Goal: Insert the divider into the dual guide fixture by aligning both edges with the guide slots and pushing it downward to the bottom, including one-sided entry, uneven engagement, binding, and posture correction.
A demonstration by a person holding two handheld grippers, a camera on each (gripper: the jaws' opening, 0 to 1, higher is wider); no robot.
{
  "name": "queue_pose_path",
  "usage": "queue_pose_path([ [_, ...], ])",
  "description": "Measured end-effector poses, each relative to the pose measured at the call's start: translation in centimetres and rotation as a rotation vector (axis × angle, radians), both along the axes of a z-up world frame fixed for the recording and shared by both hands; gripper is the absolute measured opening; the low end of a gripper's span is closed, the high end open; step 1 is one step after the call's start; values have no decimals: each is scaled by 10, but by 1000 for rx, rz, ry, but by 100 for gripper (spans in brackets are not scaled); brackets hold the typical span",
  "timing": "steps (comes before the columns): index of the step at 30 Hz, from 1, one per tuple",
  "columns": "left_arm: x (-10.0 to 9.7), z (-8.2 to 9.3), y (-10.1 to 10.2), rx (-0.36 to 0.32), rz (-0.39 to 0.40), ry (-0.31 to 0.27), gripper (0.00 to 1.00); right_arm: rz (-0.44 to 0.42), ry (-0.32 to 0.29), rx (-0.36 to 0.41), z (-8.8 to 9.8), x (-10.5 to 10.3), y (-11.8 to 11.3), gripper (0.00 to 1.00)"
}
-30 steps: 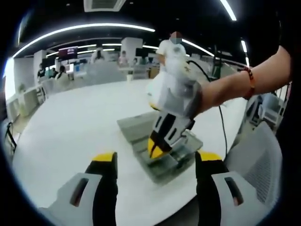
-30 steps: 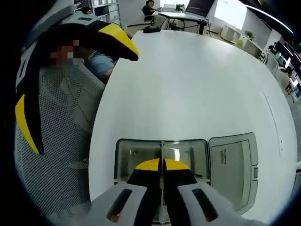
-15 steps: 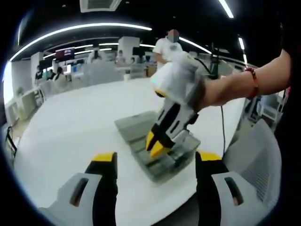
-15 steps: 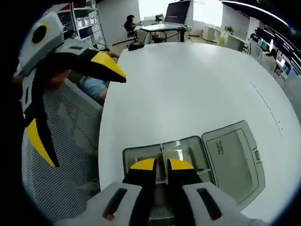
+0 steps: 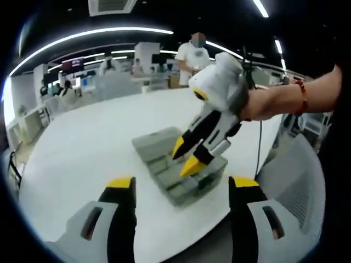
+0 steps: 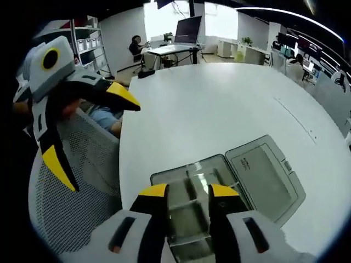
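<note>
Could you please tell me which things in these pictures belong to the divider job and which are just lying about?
Belongs to the job:
- grey fixture box, lid open
- clear divider standing in it
- right gripper, open above the box
- left gripper, open, held back

Just lying about:
- white table
- mesh chair
- monitor on a far desk

The left gripper view is looking from the worktop's (image 5: pixel 82 142) edge across it at the fixture (image 5: pixel 178 170), a little way off. The right gripper view is looking steeply down from close above the same fixture (image 6: pixel 230 175) and worktop (image 6: pixel 219 104).
</note>
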State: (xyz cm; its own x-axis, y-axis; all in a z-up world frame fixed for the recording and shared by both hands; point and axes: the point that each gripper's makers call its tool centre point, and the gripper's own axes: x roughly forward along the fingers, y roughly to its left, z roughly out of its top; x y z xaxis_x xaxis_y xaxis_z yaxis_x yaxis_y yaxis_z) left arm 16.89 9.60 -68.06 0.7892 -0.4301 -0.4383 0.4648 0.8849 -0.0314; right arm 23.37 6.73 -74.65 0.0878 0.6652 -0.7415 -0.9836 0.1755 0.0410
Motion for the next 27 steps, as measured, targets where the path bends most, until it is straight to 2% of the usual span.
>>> queue_pose_path([
  [3,-2,4,-3,-1,-16,-13,68,-52,3,51,9,-2,-7,29],
  [9,-7,5,-2,6,-33,-7,69,-133,-8,86,19,-7,-25,36],
  [11,-7,5,-1,6,-33,-5,69,-158,-34,75,21,-7,-33,37],
  [12,-8,5,-1,12,-38,-6,69,-173,-74,56,22,-5,-41,37],
  [16,-9,3,0,16,-57,7,70,-227,-78,106,32,-12,-55,47],
  [19,-11,1,-4,12,-89,30,73,-258,-83,130,39,-17,-67,48],
  [21,-14,2,-6,18,-107,24,73,-299,-87,167,45,-18,-76,51],
  [24,-18,4,-10,-22,-127,37,74,-327,-97,182,49,-21,-85,58],
  [27,-20,1,-7,-13,-127,47,75,-374,-109,203,55,-24,-96,61],
])
